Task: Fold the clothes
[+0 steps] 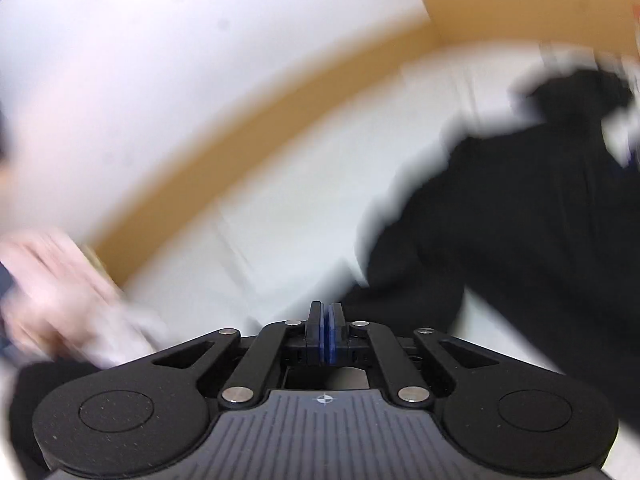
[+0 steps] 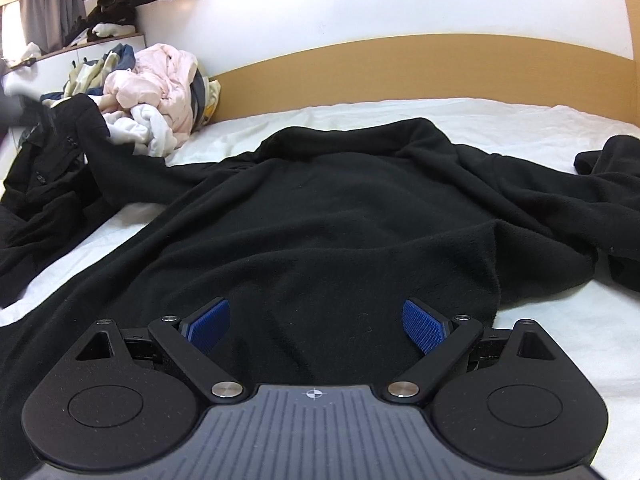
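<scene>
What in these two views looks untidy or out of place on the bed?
The black fleece garment lies rumpled on the white sheet, one sleeve bunched at the right. A heap of unfolded clothes sits by the wooden headboard.

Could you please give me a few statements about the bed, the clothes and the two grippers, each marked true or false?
1. The right gripper has its jaws apart above the black fleece garment. True.
2. The left gripper is wide open. False: its blue pads are pressed together, with nothing visible between them.
3. The black fleece garment lies spread on a white sheet. True.
4. The headboard is painted blue. False: it is light brown wood.
5. A pile of pink and white clothes sits at the far left of the bed. True.
6. The black fleece garment is already folded into a neat square. False: it lies open and rumpled.
</scene>
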### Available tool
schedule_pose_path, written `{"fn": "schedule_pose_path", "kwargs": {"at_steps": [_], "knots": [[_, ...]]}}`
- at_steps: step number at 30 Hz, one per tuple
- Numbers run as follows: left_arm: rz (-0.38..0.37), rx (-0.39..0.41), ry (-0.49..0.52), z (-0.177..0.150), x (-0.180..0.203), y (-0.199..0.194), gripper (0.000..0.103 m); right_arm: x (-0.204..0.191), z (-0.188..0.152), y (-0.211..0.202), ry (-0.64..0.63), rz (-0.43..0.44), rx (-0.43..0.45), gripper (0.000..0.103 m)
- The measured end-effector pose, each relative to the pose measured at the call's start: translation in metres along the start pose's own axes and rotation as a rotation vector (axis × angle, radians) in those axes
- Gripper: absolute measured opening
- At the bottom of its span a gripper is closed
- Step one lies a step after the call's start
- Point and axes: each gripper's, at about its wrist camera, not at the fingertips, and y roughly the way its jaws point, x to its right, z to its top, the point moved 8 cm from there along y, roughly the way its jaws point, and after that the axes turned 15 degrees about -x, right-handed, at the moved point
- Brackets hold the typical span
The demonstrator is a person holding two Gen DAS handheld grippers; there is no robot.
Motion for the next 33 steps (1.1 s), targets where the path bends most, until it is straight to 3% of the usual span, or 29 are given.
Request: {"fn": "schedule_pose_path", "kwargs": {"at_steps": [2, 3, 4, 5, 6, 9, 11, 12, 14, 16, 19, 20, 22, 24, 25, 26, 27, 28, 30, 31, 33], "knots": [[-0.011, 0.070, -0.117, 0.027, -0.028, -0.034, 0.014, 0.001, 0.000, -0.004, 0.009, 0.019, 0.018, 0.095], [-0.068, 0.042, -0.187, 0.033, -0.037, -0.036, 0.020, 0.002, 0.000, -0.005, 0.015, 0.025, 0.025, 0.095], [-0.102, 0.008, -0.234, 0.036, -0.043, -0.034, 0.038, 0.004, 0.000, -0.006, 0.023, 0.029, 0.029, 0.095], [-0.074, -0.034, -0.229, 0.032, -0.042, -0.025, 0.055, 0.005, 0.000, -0.007, 0.029, 0.034, 0.032, 0.095], [-0.004, -0.085, -0.188, 0.022, -0.038, -0.012, 0.059, 0.006, 0.000, -0.008, 0.036, 0.039, 0.034, 0.095], [0.131, -0.295, 0.035, -0.033, -0.001, 0.042, 0.059, 0.009, 0.001, -0.009, 0.052, 0.045, 0.034, 0.095], [0.215, -0.386, 0.293, -0.077, 0.038, 0.079, 0.062, 0.010, 0.001, -0.010, 0.055, 0.048, 0.036, 0.095], [0.263, -0.392, 0.427, -0.096, 0.054, 0.091, 0.062, 0.010, 0.001, -0.011, 0.057, 0.050, 0.038, 0.095], [0.292, -0.384, 0.600, -0.121, 0.074, 0.112, 0.074, 0.011, 0.000, -0.012, 0.062, 0.063, 0.041, 0.096], [0.312, -0.366, 0.744, -0.141, 0.089, 0.131, 0.074, 0.012, 0.000, -0.013, 0.071, 0.078, 0.043, 0.096], [0.303, -0.293, 0.805, -0.128, 0.083, 0.151, 0.077, 0.016, 0.000, -0.014, 0.093, 0.095, 0.039, 0.096], [0.310, -0.272, 0.883, -0.123, 0.086, 0.158, 0.085, 0.017, 0.000, -0.013, 0.100, 0.097, 0.032, 0.096], [0.316, -0.242, 1.042, -0.114, 0.094, 0.170, 0.088, 0.019, 0.000, -0.009, 0.110, 0.092, 0.014, 0.096], [0.272, -0.284, 1.121, -0.114, 0.104, 0.181, 0.086, 0.019, 0.000, -0.006, 0.112, 0.072, -0.005, 0.096], [0.247, -0.310, 1.141, -0.114, 0.108, 0.186, 0.075, 0.018, -0.001, -0.004, 0.106, 0.060, -0.012, 0.096], [0.222, -0.336, 1.162, -0.114, 0.111, 0.191, 0.036, 0.016, -0.001, -0.003, 0.097, 0.047, -0.018, 0.096], [0.197, -0.362, 1.183, -0.115, 0.115, 0.196, 0.005, 0.015, -0.001, -0.002, 0.087, 0.034, -0.024, 0.096], [0.174, -0.386, 1.170, -0.115, 0.116, 0.200, 0.005, 0.014, -0.001, -0.001, 0.080, 0.025, -0.028, 0.096], [0.143, -0.420, 1.039, -0.113, 0.106, 0.197, 0.004, 0.013, -0.001, 0.000, 0.071, 0.016, -0.029, 0.096], [0.138, -0.420, 0.943, -0.108, 0.094, 0.188, 0.004, 0.013, -0.001, 0.000, 0.073, 0.019, -0.027, 0.096], [0.073, -0.430, 0.660, -0.088, 0.059, 0.155, 0.004, 0.015, -0.001, 0.000, 0.083, 0.035, -0.019, 0.096]]}}
